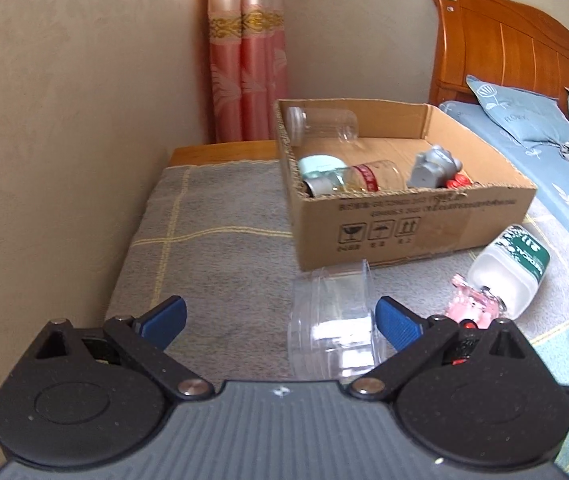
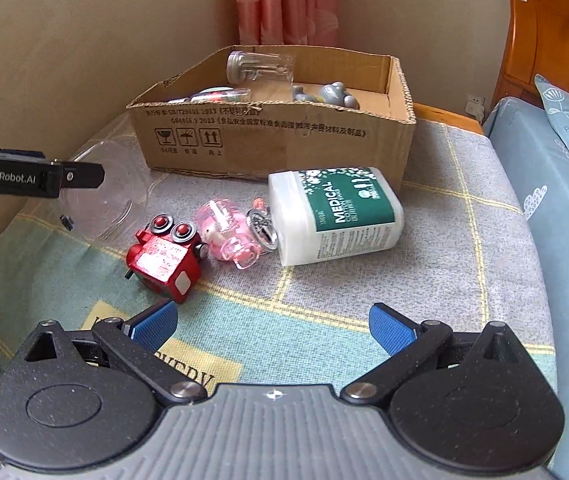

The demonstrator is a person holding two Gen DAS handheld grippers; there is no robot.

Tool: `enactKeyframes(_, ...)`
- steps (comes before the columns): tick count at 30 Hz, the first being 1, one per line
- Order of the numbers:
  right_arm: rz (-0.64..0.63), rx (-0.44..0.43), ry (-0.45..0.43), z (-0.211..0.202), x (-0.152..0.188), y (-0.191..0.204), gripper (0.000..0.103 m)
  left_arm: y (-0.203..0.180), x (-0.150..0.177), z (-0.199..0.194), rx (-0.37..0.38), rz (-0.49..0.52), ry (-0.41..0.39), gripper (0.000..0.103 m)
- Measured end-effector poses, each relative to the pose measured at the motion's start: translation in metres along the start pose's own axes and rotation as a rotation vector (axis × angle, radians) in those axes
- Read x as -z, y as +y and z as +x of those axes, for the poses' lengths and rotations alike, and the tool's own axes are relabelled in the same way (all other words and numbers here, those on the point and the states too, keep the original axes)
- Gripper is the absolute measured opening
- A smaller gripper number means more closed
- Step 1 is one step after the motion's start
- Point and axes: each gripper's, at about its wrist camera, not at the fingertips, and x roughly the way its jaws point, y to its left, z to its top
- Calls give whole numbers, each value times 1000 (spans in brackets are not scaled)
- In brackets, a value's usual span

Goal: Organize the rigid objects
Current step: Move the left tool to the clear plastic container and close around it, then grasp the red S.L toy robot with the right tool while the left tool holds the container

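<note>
A cardboard box (image 1: 412, 224) (image 2: 276, 136) sits on a cloth-covered table and holds clear jars (image 1: 324, 124), a glass with a red band (image 1: 372, 176) and a grey toy (image 1: 436, 166). A clear plastic container (image 1: 334, 328) (image 2: 104, 196) lies on its side in front of the box, just ahead of my open left gripper (image 1: 280, 316). A white medical cotton tub (image 2: 336, 212) (image 1: 508, 268), a pink toy (image 2: 230, 236) (image 1: 472, 306) and a red toy robot (image 2: 166, 256) lie on the cloth. My right gripper (image 2: 272, 326) is open and empty, short of the red robot.
The table is covered by a grey and teal checked cloth (image 2: 324, 304). A bed with blue bedding (image 1: 524, 148) and a wooden headboard (image 1: 516, 40) stands to the right. A wall and pink curtain (image 1: 248, 52) are behind the box.
</note>
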Motion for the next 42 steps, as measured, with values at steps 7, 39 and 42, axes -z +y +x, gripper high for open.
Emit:
enactKeyframes(7, -68, -39, 20, 8, 2, 22, 103, 18, -3, 7, -77, -23, 17, 100)
enactKeyframes(39, -288, -167, -2, 33, 4, 76, 103, 21, 31, 27, 64, 44, 94, 75)
enactKeyframes(42, -299, -178, -17, 39, -1, 81, 103, 29, 40, 16, 58, 9, 106, 75)
